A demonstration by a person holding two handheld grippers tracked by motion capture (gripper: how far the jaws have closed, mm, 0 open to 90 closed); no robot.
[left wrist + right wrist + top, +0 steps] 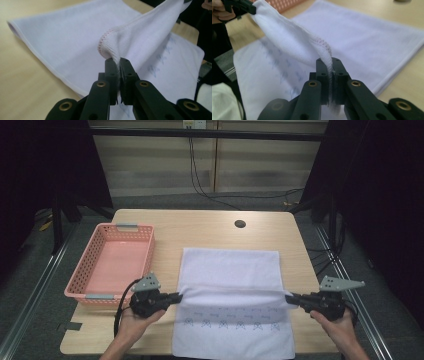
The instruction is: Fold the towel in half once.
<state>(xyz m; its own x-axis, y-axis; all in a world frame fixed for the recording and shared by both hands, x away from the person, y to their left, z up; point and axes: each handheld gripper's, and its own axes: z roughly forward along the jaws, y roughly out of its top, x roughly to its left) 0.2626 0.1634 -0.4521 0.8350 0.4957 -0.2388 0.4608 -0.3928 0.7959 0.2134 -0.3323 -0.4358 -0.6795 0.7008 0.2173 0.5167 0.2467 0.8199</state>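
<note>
A white towel [230,270] with a row of small blue prints lies spread on the wooden table [200,227]. Its far edge is lifted and folded back toward the person, stretched in a line across the middle. My left gripper [178,296] is shut on the left corner of that lifted edge [110,47]. My right gripper [288,297] is shut on the right corner [325,53]. In the left gripper view the hem bunches between the jaws of my left gripper [119,61]. The right gripper view shows my right gripper [331,61] pinching the stitched hem.
A pink plastic basket [90,270], empty, stands on the table's left side beside the left hand. A round cable hole [240,224] sits near the table's far edge. Dark curtains and cables lie beyond the table.
</note>
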